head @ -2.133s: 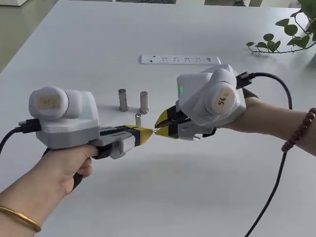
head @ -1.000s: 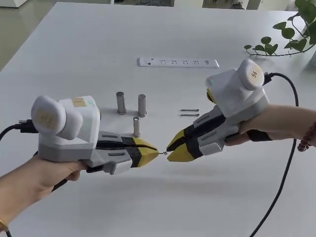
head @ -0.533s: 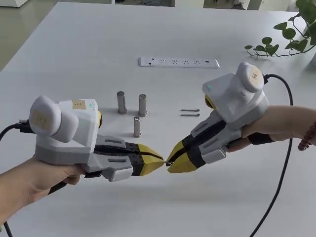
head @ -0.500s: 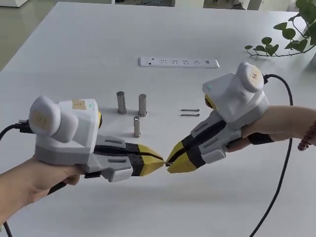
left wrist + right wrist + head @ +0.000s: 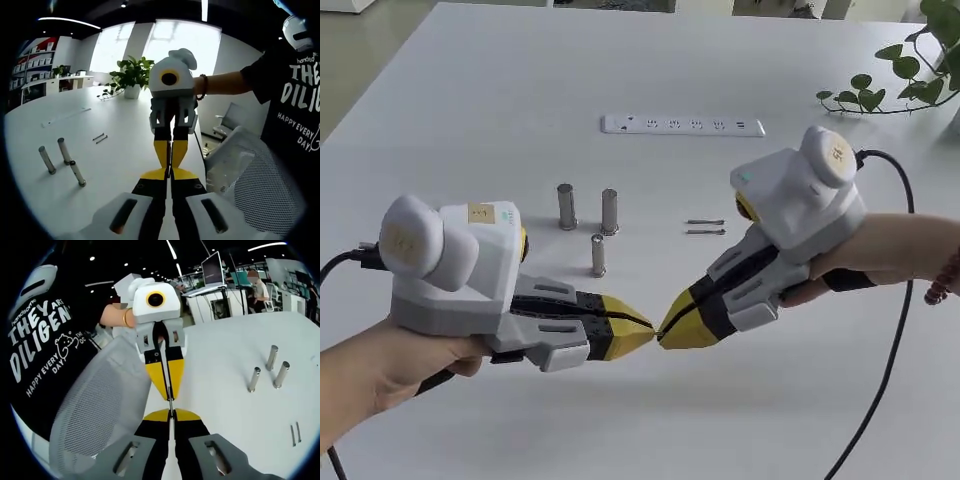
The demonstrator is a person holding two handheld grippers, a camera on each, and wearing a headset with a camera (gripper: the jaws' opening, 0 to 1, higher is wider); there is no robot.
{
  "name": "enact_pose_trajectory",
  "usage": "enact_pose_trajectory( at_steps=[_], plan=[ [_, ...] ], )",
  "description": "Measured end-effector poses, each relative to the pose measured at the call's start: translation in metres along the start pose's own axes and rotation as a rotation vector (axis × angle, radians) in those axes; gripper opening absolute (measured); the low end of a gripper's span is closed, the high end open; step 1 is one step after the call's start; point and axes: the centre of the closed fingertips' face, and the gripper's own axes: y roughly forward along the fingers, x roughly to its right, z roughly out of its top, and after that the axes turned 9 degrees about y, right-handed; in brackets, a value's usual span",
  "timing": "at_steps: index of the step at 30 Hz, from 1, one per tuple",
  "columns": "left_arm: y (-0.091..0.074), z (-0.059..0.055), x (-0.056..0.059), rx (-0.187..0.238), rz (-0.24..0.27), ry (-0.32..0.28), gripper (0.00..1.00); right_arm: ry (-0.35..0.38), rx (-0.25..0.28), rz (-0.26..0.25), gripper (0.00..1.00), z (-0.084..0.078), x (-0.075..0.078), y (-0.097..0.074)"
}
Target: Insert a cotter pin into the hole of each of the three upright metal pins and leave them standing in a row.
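1. The gap has closed. A second ago the two noses stood just apart, with a sliver of cotter bridging them. Now the left gripper [image 5: 642,324] and right gripper [image 5: 668,326] meet tip to tip, low in front of me over the bench [image 5: 470,100].
2. Two seconds ago both were working right beside the front pin [image 5: 598,255]. They've come back toward me, well clear of it.
3. Both sets of jaws are clenched, in the head view and in each gripper view. The cotter at the joint is too small to make out, so I can't tell which pair has it, or whether both do.
4. My read is that this is a hand-over or re-grip to set the cotter's angle, not an insertion.
5. Two spare cotters [image 5: 705,222] lie parallel on the bench, right of the pins. With one at the tips that makes three, so I judge no hole is filled yet. The holes themselves are too small to check.
6. The pins are three short grey cylinders, all upright. The back pair [image 5: 567,205] stands side by side and the front pin sits nearer me, so they form a triangle, not a row.
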Motion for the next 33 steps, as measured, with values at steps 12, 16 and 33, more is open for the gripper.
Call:
enact_pose_trajectory(
  at_steps=[12, 16, 33],
  plan=[
    [-0.004, -0.002, -0.022, -0.013, 0.127, 0.042, 0.03, -0.061, -0.047, -0.103, 0.00, 0.006, 0.017, -0.003],
    [-0.008, -0.004, -0.034, -0.014, 0.194, 0.050, 0.08, -0.069, -0.067, -0.145, 0.00, 0.008, 0.027, -0.006],
    [-0.031, -0.018, -0.088, -0.003, 0.475, 0.042, 0.16, -0.058, -0.168, -0.361, 0.00, 0.003, 0.081, -0.018]
  ],
)
